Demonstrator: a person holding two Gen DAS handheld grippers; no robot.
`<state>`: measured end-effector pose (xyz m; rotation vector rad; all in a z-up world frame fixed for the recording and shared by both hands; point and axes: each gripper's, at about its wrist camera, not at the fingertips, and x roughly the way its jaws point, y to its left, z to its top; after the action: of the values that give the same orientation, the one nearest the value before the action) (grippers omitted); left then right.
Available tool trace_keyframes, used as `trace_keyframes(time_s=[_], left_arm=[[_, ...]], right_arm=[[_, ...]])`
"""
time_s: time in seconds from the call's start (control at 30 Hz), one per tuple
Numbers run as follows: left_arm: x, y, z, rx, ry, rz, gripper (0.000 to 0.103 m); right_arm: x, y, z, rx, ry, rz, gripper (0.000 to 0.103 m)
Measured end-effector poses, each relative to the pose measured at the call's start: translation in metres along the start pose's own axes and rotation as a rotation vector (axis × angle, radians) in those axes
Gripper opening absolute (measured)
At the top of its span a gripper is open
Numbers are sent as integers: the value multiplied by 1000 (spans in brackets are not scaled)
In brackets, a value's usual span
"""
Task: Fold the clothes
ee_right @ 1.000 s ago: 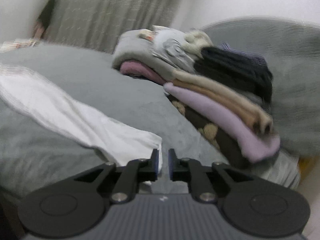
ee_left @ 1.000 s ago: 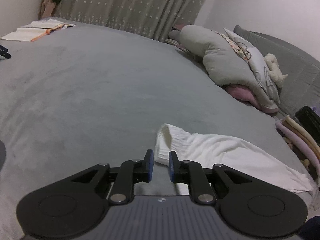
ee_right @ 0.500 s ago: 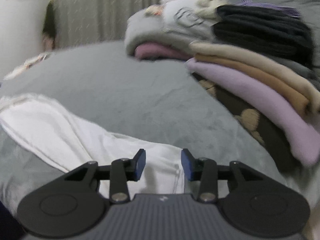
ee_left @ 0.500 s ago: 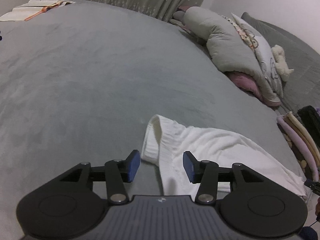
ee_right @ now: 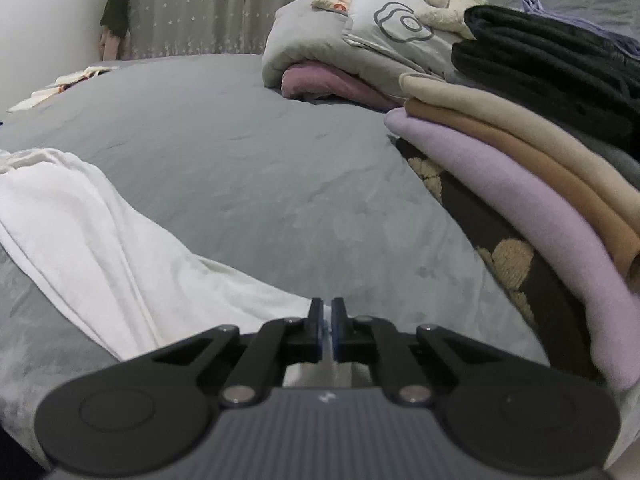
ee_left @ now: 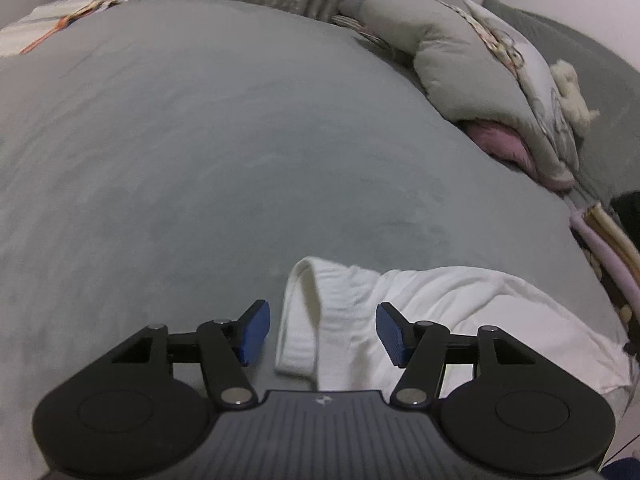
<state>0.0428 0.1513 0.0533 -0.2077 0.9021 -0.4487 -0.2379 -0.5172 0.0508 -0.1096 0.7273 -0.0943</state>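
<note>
White garment (ee_right: pixel 92 240) was pinched by the closed right gripper (ee_right: pixel 327 330); its ribbed cuff was straddled, ungripped, by the opening left gripper (ee_left: pixel 322 330).

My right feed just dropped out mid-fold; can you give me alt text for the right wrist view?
The right claw is shut on the near edge of a white garment that trails away to the left across a grey bedspread. To the right stands a stack of folded clothes, lilac, tan, beige and black, with a grey pillow behind it.
</note>
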Motion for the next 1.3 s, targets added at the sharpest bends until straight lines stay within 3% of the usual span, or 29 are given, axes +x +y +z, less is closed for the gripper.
trace_keyframes(time_s=[0.3,0.37,0.53,0.63,0.7,0.77,1.03,1.23,1.3], left_arm=[[-2,-10,9,94,7,-8,56],[1,-15,9,124,25,-33,56],[16,-17,13,138,82,-1,56],[20,-15,16,114,94,-27,44],[20,-16,16,115,98,-48,21],[19,-19,16,134,99,-53,10],[22,-24,19,157,107,-31,5],[22,-18,33,64,64,-61,5],[22,-7,43,-28,44,-78,5]], right_arm=[[4,5,-1,-16,9,-23,4],[5,7,-1,-15,7,-27,4],[6,10,-3,-14,8,-32,4],[5,10,-5,-10,6,-29,5],[6,11,-5,-12,5,-30,5],[6,10,-5,-13,4,-30,5],[8,12,-6,-3,-8,-33,7],[7,12,-9,5,-18,-40,7],[7,12,-9,12,-22,-44,7]])
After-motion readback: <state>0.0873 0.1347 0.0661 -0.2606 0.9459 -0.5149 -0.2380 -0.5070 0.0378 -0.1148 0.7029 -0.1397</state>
